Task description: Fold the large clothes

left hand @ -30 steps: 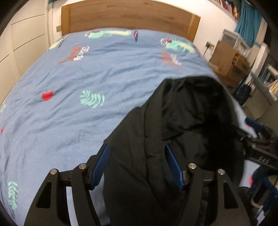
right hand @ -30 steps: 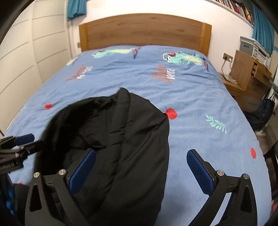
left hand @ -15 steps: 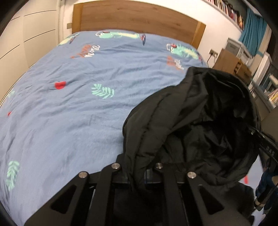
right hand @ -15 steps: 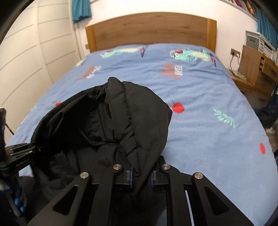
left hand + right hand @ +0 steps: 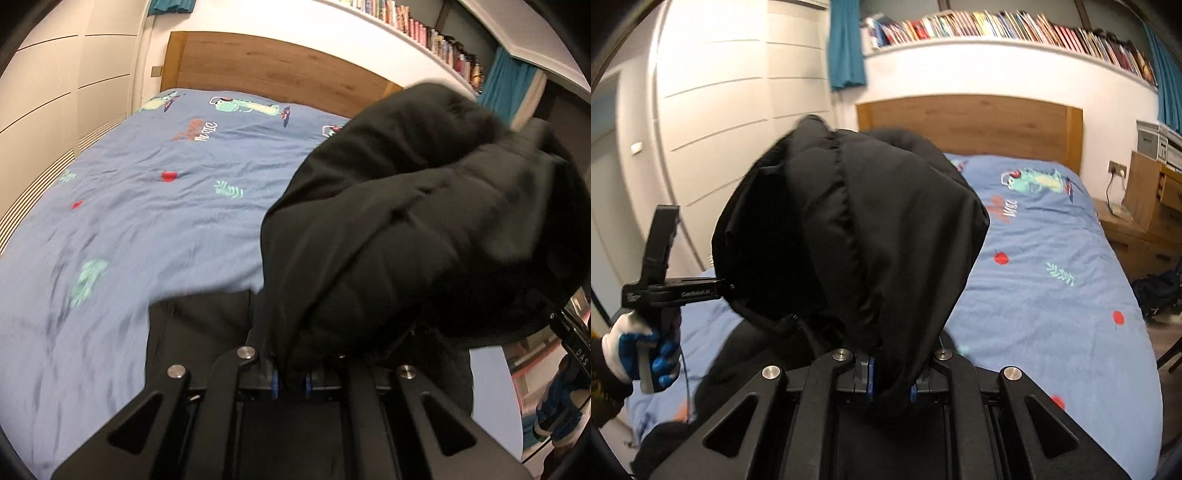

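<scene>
- The black jacket (image 5: 857,236) hides the left part of the wooden headboard (image 5: 997,125) behind it.
- Below the jacket, the near bedspread (image 5: 92,295) is motion-blurred.
- Jacket fabric covers the left gripper (image 5: 291,380) pad faces.

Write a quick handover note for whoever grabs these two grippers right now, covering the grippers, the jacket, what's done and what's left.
Left gripper: shut on the black jacket.
Right gripper: shut on the same jacket, hood bunched above the jaws.
Jacket: upper part raised above the blue bedspread; the rest drapes toward the near edge of the bed.
Done: both grips taken.
Left: probably spread it flat on the bed, then fold; no fold shows yet.
</scene>
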Motion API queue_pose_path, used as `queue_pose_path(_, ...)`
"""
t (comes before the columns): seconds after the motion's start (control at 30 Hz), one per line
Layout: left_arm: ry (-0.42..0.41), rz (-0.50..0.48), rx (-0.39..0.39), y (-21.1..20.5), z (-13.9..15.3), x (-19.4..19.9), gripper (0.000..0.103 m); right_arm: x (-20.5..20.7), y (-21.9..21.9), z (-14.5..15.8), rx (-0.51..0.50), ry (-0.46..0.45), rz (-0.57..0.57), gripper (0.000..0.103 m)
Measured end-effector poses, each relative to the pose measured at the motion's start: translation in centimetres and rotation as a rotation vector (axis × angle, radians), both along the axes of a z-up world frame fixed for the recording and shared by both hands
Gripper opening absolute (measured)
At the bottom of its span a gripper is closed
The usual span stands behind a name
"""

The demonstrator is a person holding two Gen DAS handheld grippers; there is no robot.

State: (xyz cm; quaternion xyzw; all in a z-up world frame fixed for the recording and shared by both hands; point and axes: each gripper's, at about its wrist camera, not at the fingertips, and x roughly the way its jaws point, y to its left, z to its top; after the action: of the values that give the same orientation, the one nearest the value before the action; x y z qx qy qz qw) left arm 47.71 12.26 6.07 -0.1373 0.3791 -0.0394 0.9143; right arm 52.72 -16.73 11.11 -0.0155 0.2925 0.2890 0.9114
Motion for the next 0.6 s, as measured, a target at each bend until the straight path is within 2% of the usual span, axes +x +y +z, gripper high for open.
queue_pose_path(0.13,0.001,-0.038,-0.05,0.2,-1.7,-7.8,0.009,-8.3,-1.3,-0.5,0.0,-0.01,0.018,0.013)
queue_pose_path(0.23,0.008,-0.059,-0.074,0.2,-5.1,-12.5,0.011,-12.8,-2.6,-3.4,0.036,0.043,0.01,0.014)
queue_pose_path(0.27,0.03,-0.05,-0.083,0.1,-7.0,-13.7,0.012,-13.8,-2.9,-4.6,0.043,0.064,0.002,0.015)
queue_pose_path(0.37,0.084,-0.023,-0.112,-0.1,-11.1,-14.9,0.013,-15.0,-2.8,-9.8,0.011,0.147,-0.033,0.017)
queue_pose_path(0.47,0.092,-0.013,-0.094,-0.7,-12.3,-15.4,0.019,-14.9,-2.6,-14.4,-0.027,0.223,-0.067,0.019)
queue_pose_path(0.53,0.09,-0.01,-0.093,-1.0,-12.2,-15.6,0.027,-14.7,-2.9,-15.8,-0.019,0.241,-0.087,0.019)
queue_pose_path(0.57,0.092,-0.006,-0.089,-1.1,-12.2,-15.7,0.038,-14.5,-3.1,-16.0,-0.009,0.242,-0.095,0.02)
queue_pose_path(0.6,0.093,0.005,-0.087,-0.8,-12.2,-15.8,0.044,-14.3,-3.1,-15.9,-0.003,0.239,-0.099,0.021)
